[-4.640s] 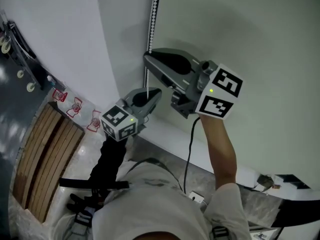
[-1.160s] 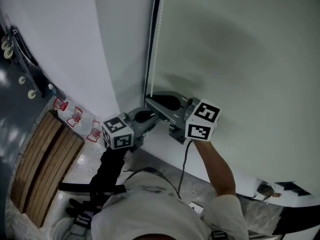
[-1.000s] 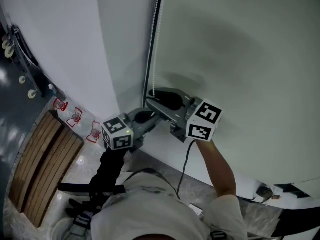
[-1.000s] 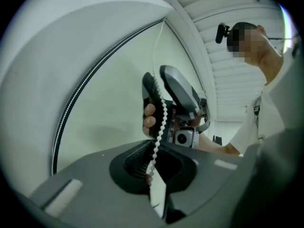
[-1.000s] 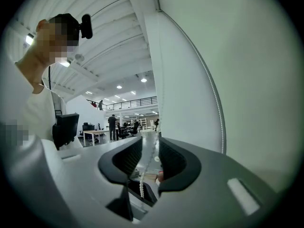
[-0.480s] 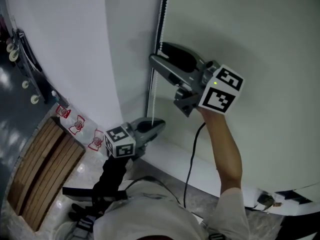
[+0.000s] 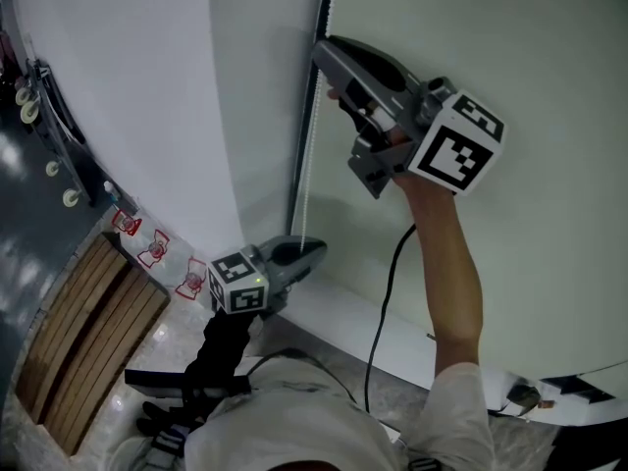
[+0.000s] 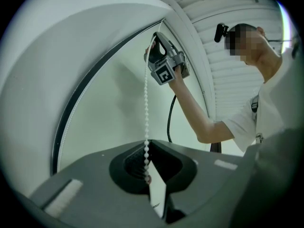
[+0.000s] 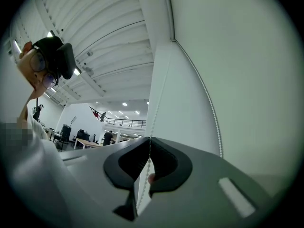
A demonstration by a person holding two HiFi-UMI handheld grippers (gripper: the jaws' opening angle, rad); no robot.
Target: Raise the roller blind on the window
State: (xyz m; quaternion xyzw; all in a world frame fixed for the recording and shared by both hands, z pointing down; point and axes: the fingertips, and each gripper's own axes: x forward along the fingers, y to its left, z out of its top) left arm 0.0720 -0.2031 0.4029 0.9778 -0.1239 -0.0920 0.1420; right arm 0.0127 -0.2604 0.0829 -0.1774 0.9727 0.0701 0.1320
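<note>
A white bead chain (image 7: pixel 310 165) hangs down the dark window frame, beside the pale roller blind (image 7: pixel 549 243). My right gripper (image 7: pixel 326 49) is high up against the frame. Its jaws have just been closing, and they are now shut on the bead chain (image 9: pixel 151 148), which runs between its tips (image 9: pixel 150 139). A second strand (image 9: pixel 214 120) hangs free to its right. Far below, my left gripper (image 7: pixel 316 251) is shut on the same chain (image 8: pixel 146 113), which drops into its tips (image 8: pixel 146 145). In the left gripper view, the right gripper (image 8: pixel 164 63) shows overhead at the chain's top.
A white wall (image 7: pixel 147 86) lies left of the frame. Under the blind runs a white sill (image 7: pixel 353 312). A black cable (image 7: pixel 391 283) hangs from the right gripper. A slatted wooden bench (image 7: pixel 88 332) and small red-marked items (image 7: pixel 155 248) are on the floor at lower left.
The right gripper has climbed from beside the left gripper to high up the chain, opened on the way, and closed again. The left gripper has stayed low on the chain.
</note>
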